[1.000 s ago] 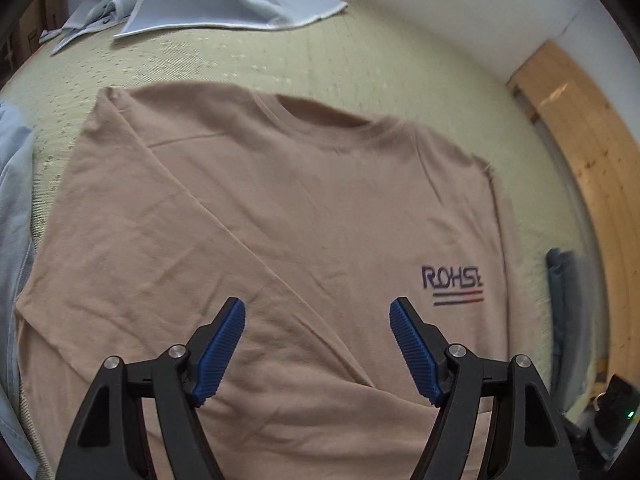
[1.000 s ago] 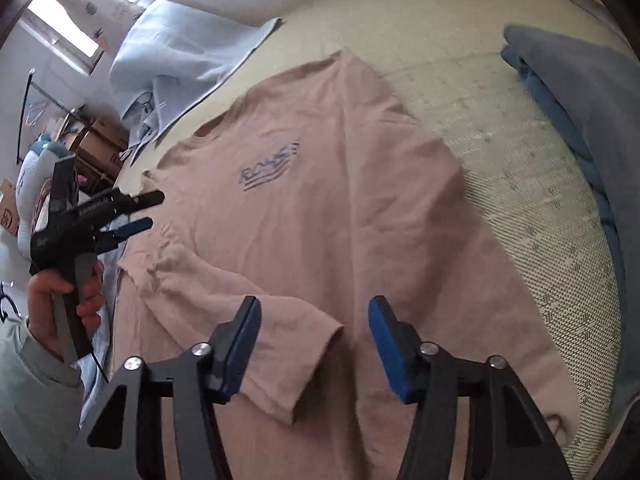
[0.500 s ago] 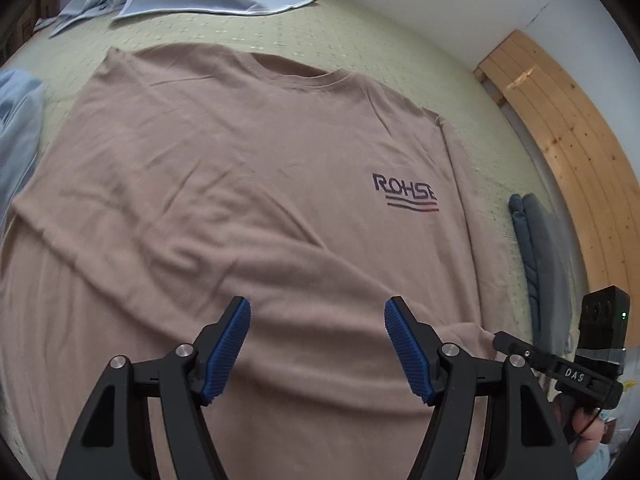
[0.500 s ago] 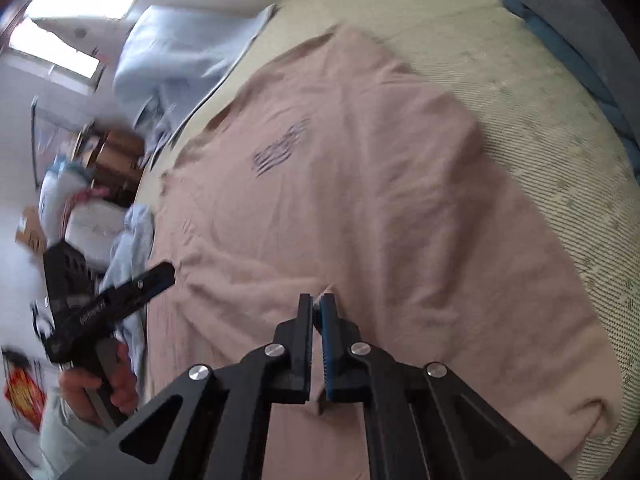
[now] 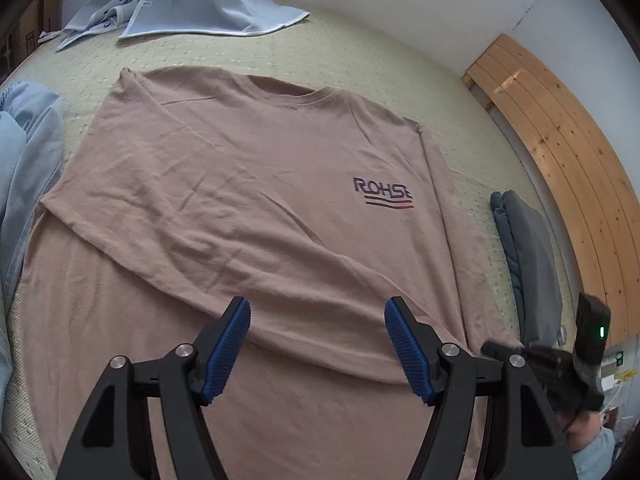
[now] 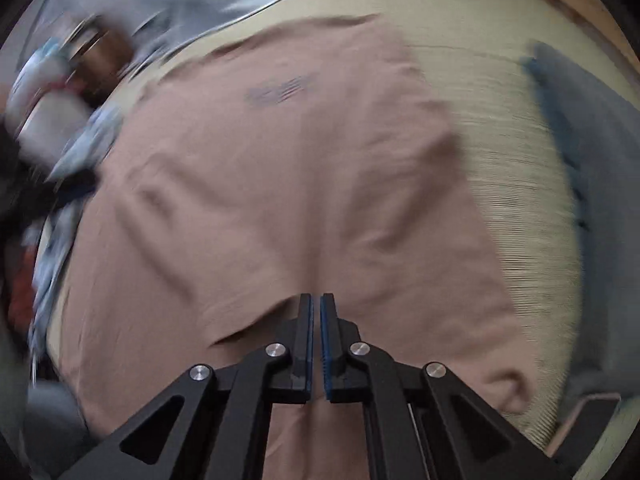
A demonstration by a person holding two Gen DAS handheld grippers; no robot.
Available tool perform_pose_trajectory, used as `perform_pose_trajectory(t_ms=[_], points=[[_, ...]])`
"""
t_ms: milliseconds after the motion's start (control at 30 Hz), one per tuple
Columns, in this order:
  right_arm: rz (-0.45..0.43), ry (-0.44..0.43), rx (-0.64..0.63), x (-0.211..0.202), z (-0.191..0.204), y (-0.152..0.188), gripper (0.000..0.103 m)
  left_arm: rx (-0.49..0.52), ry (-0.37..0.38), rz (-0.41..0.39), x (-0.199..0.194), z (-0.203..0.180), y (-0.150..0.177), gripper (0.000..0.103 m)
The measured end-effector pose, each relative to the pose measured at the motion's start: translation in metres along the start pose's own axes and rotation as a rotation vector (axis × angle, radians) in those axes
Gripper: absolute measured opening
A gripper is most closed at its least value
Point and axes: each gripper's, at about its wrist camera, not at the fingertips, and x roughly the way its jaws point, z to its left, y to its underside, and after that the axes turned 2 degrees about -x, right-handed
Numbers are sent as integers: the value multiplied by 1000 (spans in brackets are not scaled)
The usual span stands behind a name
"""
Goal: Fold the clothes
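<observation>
**Right hand-held gripper pinches the T-shirt; left one hangs wide above it**

A tan T-shirt [image 5: 256, 216] lies spread across a pale green mattress [image 5: 344, 60], filling the middle of the left wrist view, collar toward the top of the frame. A dark printed logo [image 5: 383, 192] sits right of centre. One sleeve is folded in over the chest, its edge running diagonally from the left of the frame toward the lower middle.

The left hand-held gripper [image 5: 318, 346] stands at the bottom centre of its view with jaws wide apart, nothing between them, the shirt's lower part beneath.

The right hand-held gripper [image 6: 316, 344] is at the bottom centre of its own blurred view, jaws closed almost together on a raised fold of the shirt's fabric.

Pale blue clothes [image 5: 208, 4] lie in the upper left, a grey folded garment [image 5: 528, 264] at the right edge beside wooden slats [image 5: 568, 152].
</observation>
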Motion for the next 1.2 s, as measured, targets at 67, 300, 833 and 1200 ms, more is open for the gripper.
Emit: perform_pose_trajectory(t_ms=[67, 300, 833, 1200], points=[[-36, -12, 62, -7, -14, -3, 4, 9, 9, 11, 2, -7, 4, 74], [4, -288, 193, 3, -23, 1, 21, 8, 52, 35, 4, -22, 25, 74], [24, -380, 378, 45, -24, 4, 28, -86, 240, 8, 8, -12, 61, 74], [-218, -363, 216, -21, 4, -22, 2, -413, 357, 12, 35, 32, 62, 74]])
